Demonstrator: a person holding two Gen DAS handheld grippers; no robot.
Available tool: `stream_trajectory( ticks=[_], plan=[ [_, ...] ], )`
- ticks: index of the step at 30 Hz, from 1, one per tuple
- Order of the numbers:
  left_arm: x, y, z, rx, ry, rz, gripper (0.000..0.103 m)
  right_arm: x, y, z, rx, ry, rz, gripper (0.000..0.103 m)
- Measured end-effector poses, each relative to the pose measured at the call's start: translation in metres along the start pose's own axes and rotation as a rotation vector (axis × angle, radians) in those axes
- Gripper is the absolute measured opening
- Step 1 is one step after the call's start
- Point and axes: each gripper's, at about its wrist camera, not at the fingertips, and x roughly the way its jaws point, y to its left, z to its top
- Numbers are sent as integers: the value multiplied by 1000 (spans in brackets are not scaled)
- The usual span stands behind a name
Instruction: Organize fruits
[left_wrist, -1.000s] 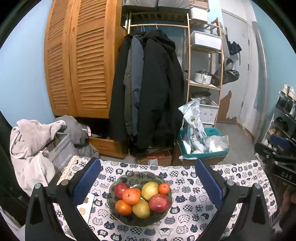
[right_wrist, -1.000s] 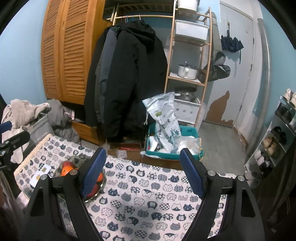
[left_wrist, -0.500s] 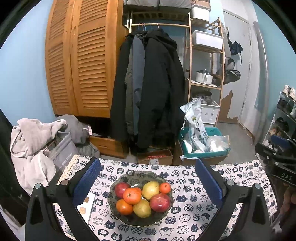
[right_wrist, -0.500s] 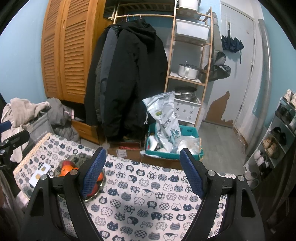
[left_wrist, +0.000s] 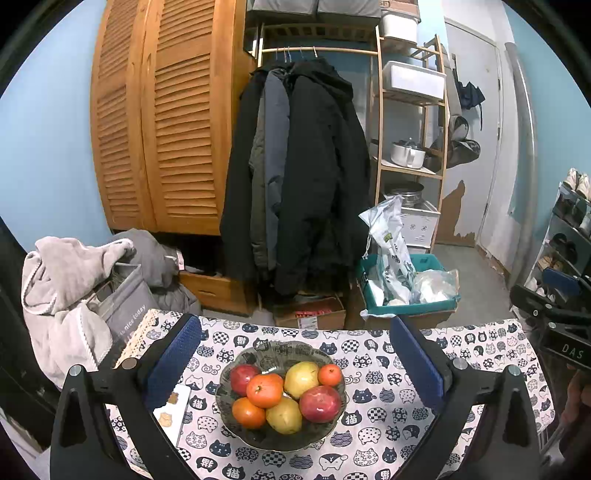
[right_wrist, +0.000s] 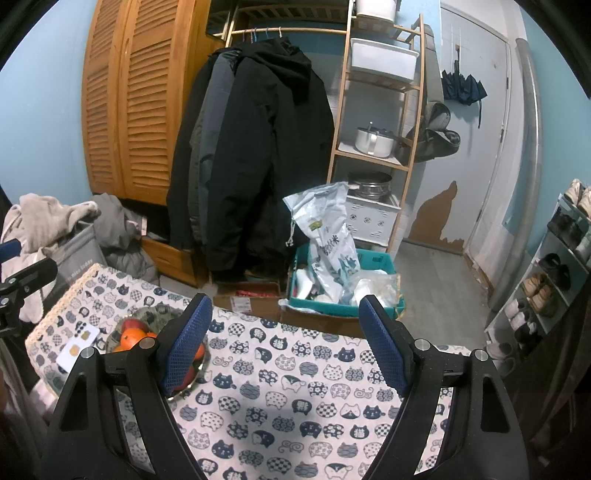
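A dark patterned bowl (left_wrist: 275, 354) on the cat-print tablecloth (left_wrist: 384, 402) holds several fruits: two red apples (left_wrist: 320, 403), two yellow pears (left_wrist: 301, 378), and three orange fruits (left_wrist: 264, 390). My left gripper (left_wrist: 295, 356) is open and empty, above and in front of the bowl, jaws wide on either side. My right gripper (right_wrist: 284, 339) is open and empty over bare tablecloth (right_wrist: 295, 391), right of the bowl (right_wrist: 147, 317), whose fruits (right_wrist: 133, 334) are partly hidden by its left finger (right_wrist: 184, 345).
A white card (left_wrist: 171, 410) lies left of the bowl; it also shows in the right wrist view (right_wrist: 77, 345). Beyond the table's far edge stand a cardboard box (left_wrist: 310, 314), a teal crate with bags (left_wrist: 406, 280), hanging coats (left_wrist: 295, 173) and a shelf. The right gripper's body (left_wrist: 554, 317) is at the right edge.
Almost nothing; the left view has shifted very slightly, the bowl sitting marginally lower in frame. Both grippers stay open and empty.
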Motion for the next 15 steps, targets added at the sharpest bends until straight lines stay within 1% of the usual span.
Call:
stream_trajectory(
  ticks=[15],
  plan=[
    [-1, 0, 1, -1, 3, 0, 103, 0, 0, 1, -1, 1, -1, 81]
  ],
)
